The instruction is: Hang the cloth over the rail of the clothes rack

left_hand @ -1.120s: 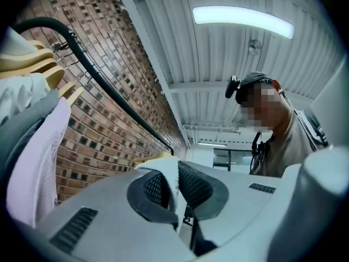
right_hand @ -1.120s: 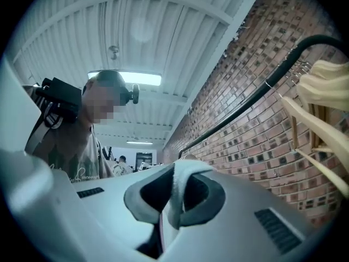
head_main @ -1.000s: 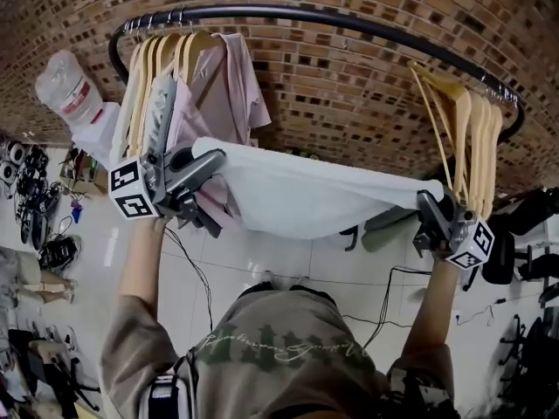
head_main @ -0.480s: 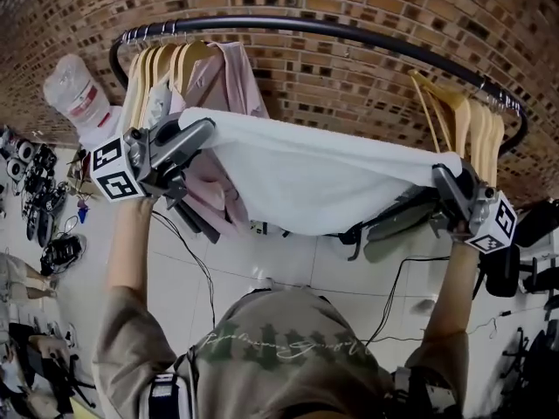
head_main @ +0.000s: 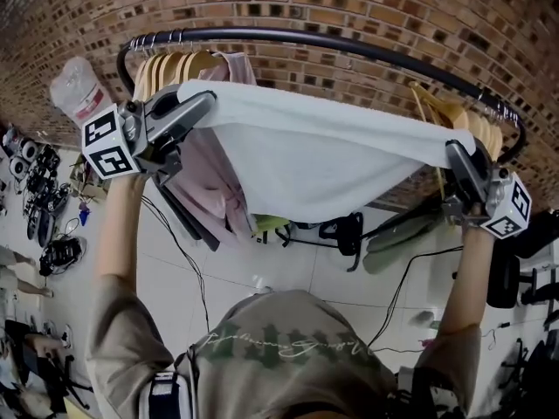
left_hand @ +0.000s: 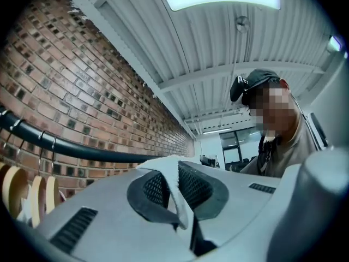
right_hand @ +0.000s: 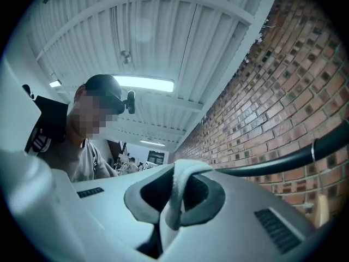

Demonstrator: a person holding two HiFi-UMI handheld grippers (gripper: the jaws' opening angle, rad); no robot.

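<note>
A white cloth (head_main: 323, 160) hangs stretched between my two grippers, just below the black rail (head_main: 349, 40) of the clothes rack. My left gripper (head_main: 208, 103) is shut on the cloth's left corner (left_hand: 169, 176). At the other end my right gripper (head_main: 456, 151) is shut on the right corner (right_hand: 177, 192). The cloth's top edge runs level, a little under the rail, and its middle sags down. In both gripper views the rail (left_hand: 65, 146) (right_hand: 283, 160) runs close past the jaws, against the brick wall.
Wooden hangers (head_main: 170, 64) and a pink garment (head_main: 214, 190) hang at the rail's left end, more hangers (head_main: 454, 112) at its right end. A brick wall (head_main: 349, 7) stands behind. Cables (head_main: 301, 230) and gear lie on the tiled floor below. Another person (left_hand: 278, 130) stands nearby.
Both grippers have risen with the cloth, from well below the rail to just under it. The cloth is now stretched wider and covers more of the pink garment.
</note>
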